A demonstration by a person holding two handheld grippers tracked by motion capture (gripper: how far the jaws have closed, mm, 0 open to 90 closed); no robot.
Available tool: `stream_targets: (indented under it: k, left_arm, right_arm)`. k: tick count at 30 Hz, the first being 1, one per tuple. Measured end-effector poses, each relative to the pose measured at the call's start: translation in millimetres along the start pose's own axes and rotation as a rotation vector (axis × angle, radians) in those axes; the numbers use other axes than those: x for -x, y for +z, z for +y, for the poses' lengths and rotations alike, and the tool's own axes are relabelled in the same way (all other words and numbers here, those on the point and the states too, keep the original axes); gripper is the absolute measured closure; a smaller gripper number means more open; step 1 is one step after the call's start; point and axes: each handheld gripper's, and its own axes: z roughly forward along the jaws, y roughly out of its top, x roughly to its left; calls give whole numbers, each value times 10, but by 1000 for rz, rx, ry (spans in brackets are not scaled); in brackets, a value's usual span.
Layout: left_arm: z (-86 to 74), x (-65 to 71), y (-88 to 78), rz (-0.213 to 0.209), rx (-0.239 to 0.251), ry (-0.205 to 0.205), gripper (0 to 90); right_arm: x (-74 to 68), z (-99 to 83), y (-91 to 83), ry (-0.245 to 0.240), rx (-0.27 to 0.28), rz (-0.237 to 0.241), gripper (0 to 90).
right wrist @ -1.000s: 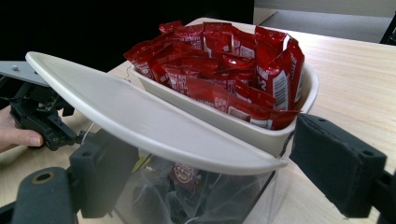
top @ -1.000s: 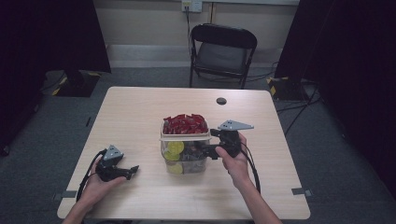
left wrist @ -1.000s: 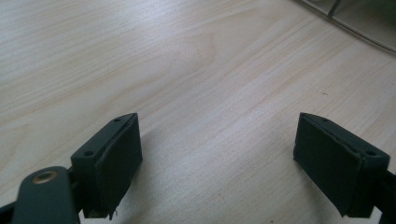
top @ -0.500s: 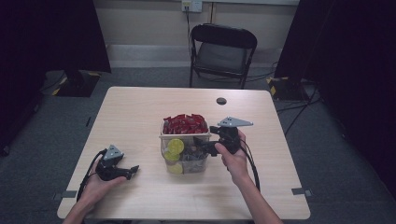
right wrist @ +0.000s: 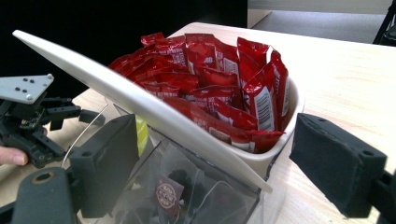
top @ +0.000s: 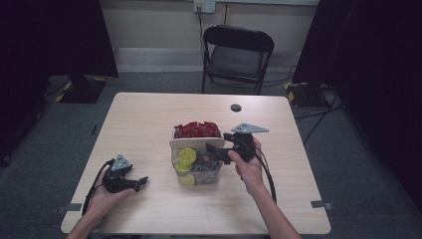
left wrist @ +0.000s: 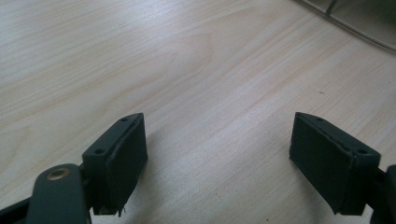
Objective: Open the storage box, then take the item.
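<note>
On the bench (top: 149, 124) near its middle stands a clear container (top: 199, 172), with a white tray (top: 196, 143) of red sachets (top: 196, 129) set on its far part. Lime slices (top: 186, 156) and tea bags (right wrist: 168, 193) lie inside the container. My right tool (top: 215, 152) reaches the container's right edge with its jaws apart; in the right gripper view they sit either side of the container's corner and the tray's rim, though I cannot tell whether the pads press on it. My left tool (top: 143, 181) rests low on the bench, well apart from the container. Its jaws have just been closing a little, yet remain apart with bare wood between them
</note>
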Motion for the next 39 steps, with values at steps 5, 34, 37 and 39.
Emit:
stream_targets:
  k: [5, 34, 37, 39]
  left_arm:
    - [5, 5, -3, -9, -3, -1, 191]
    - [192, 178, -220, -137, 126, -14, 260]
    - [219, 214, -226, -147, 131, -4, 272]
    - [241, 234, -225, -157, 138, -2, 271]
  right_arm:
    - [9, 14, 14, 8, 3, -10, 145]
    - [144, 44, 40, 40, 7, -83, 144]
    - [142, 42, 36, 39, 10, -86, 144]
    - [144, 43, 30, 33, 10, -88, 144]
